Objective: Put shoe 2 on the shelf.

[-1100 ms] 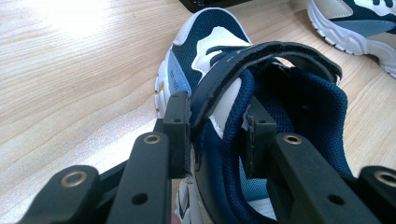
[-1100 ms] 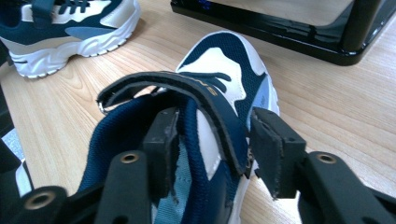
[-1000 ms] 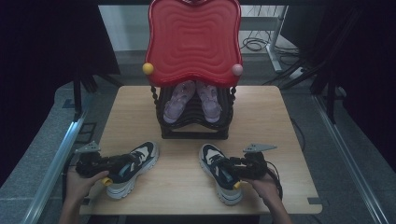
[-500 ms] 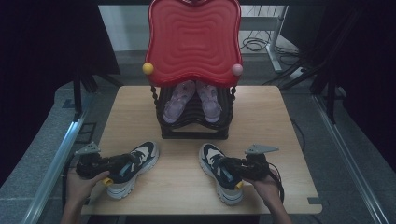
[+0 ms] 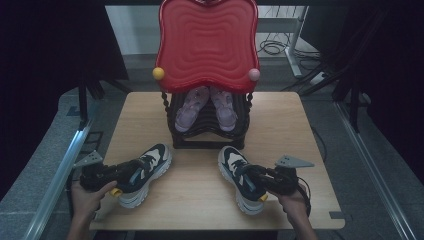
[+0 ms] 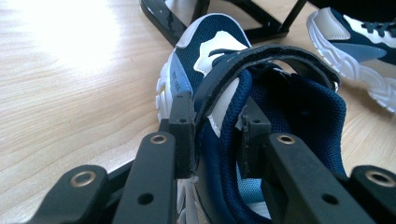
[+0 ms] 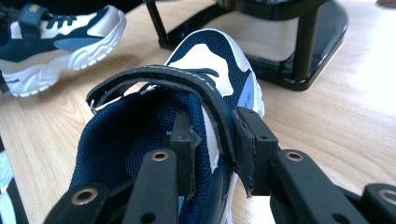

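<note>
A wooden table [image 5: 300, 130] is standing in a dim room with dark curtains around it. The left gripper [image 6: 212, 140] is clamping the side wall and strap of the left shoe [image 5: 142, 172] near the table's front left; its jaws have just been closing on that collar. The right gripper [image 7: 212, 140] is gripping the right shoe [image 5: 240, 182] the same way at the front right, one jaw inside the opening and one outside, and its jaws have just been closing too. Beyond the two shoes a black rack [image 5: 207, 132] is holding a pair of pale purple shoes [image 5: 205, 107] under a red tray [image 5: 207, 45]. Judging from this, the grasp is being finished and the lift is next; that move is calling for a firm hold, since a thin collar could slip or fold. The rack's free shelves are being hidden by the tray, and the person's hands are cut off at the bottom edge
</note>
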